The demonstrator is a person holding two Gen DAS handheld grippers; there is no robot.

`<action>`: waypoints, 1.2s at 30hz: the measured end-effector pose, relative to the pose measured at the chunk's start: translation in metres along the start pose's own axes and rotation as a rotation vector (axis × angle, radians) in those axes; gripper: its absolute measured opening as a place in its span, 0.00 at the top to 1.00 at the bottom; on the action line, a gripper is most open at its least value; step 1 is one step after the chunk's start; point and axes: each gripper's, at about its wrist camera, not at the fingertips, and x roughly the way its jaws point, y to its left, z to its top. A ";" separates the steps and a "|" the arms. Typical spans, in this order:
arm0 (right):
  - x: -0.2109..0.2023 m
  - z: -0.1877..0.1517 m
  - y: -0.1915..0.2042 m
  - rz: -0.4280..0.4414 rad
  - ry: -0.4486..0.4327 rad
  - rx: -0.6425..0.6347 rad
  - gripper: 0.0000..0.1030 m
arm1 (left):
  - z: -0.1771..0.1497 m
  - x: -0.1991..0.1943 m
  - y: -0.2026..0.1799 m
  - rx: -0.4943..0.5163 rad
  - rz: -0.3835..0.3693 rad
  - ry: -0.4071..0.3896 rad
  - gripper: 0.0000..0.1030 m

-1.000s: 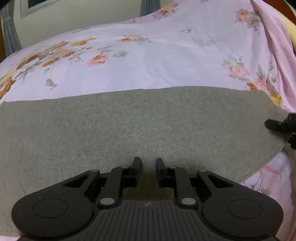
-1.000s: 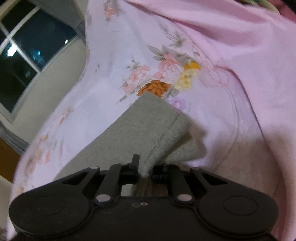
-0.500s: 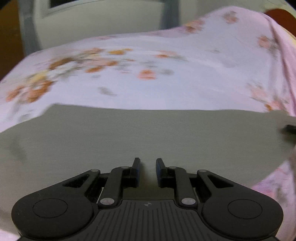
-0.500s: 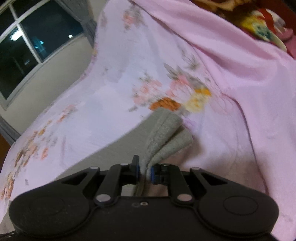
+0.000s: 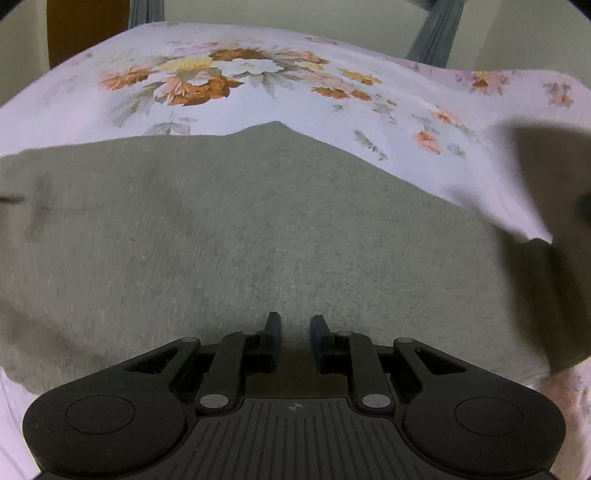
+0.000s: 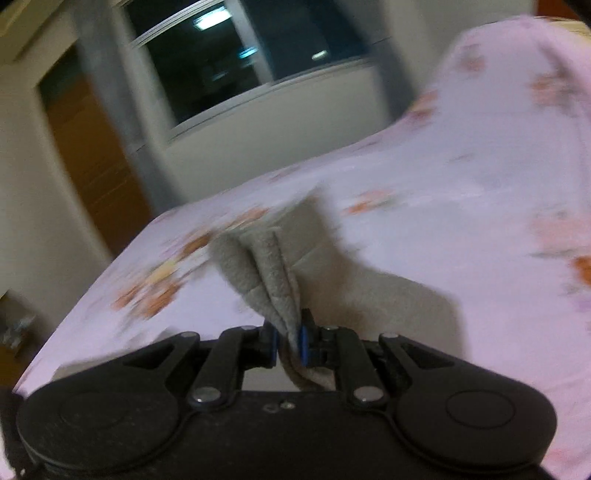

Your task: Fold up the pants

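Grey pants (image 5: 240,236) lie flat on a floral pink bedsheet (image 5: 236,74). My left gripper (image 5: 294,334) hovers low over the near part of the pants, jaws a little apart and empty. At the right of the left wrist view a lifted, blurred part of the pants (image 5: 546,192) hangs in the air. My right gripper (image 6: 287,338) is shut on the bunched hem of the pants (image 6: 266,266) and holds it raised above the bed.
The bedsheet (image 6: 443,177) covers the bed, whose left edge drops off in the right wrist view. Beyond it stand a window (image 6: 229,55), a wooden door (image 6: 92,155) and grey curtains (image 5: 436,33).
My right gripper has lifted the pants hem off the bed and carried it leftward over the pants. My left gripper's view has swung left along the pants; its jaws have not changed.
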 end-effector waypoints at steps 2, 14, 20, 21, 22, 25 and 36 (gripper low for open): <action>0.025 -0.021 0.017 0.041 0.087 -0.013 0.84 | -0.004 -0.004 0.004 -0.021 -0.022 0.000 0.82; 0.015 -0.042 0.030 0.116 0.164 -0.014 0.28 | -0.003 -0.013 0.015 -0.247 -0.241 0.046 0.33; -0.012 -0.026 -0.011 0.022 0.030 0.050 0.28 | -0.005 -0.013 -0.005 -0.281 -0.324 0.055 0.18; -0.016 -0.026 -0.020 0.012 0.021 0.071 0.28 | -0.007 -0.009 -0.007 -0.294 -0.330 0.068 0.18; -0.021 -0.029 -0.026 0.005 0.013 0.085 0.27 | -0.008 -0.005 -0.009 -0.308 -0.338 0.078 0.18; -0.033 -0.033 -0.044 -0.022 -0.012 0.118 0.27 | -0.014 0.005 -0.015 -0.347 -0.365 0.086 0.21; -0.047 -0.043 -0.102 -0.172 -0.041 0.277 0.48 | -0.013 0.019 -0.041 -0.388 -0.397 0.021 0.82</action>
